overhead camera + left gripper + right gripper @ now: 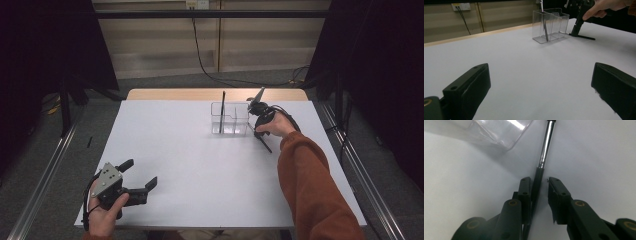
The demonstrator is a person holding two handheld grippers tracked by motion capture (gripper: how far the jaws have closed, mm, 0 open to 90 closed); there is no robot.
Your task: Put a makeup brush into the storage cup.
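On the left side of the white table (200, 175), near its front edge, I am holding my left gripper (138, 181) with the jaws standing wide open and nothing between them. In the left gripper view the bare table is lying between the two black jaws, and the work is far away from this hand, across the table.

Moving to the right, the clear plastic organizer (230, 120) is standing upright near the back of the table, with one thin dark tool (222, 111) leaning inside its left compartment.

Just beside the organizer, on its right, my right gripper (259, 131) is pointing down at a screwdriver (541, 172) that is lying flat on the table. Its dark handle is sitting between my jaws, and its shiny metal shaft is running straight away from my fingers toward the corner of the organizer. So the long axis is going along my jaws, not across them. The left pad is touching the handle, while the right pad is showing a small gap; I am judging the grip as not yet complete. The right hand is clearly the nearer one.
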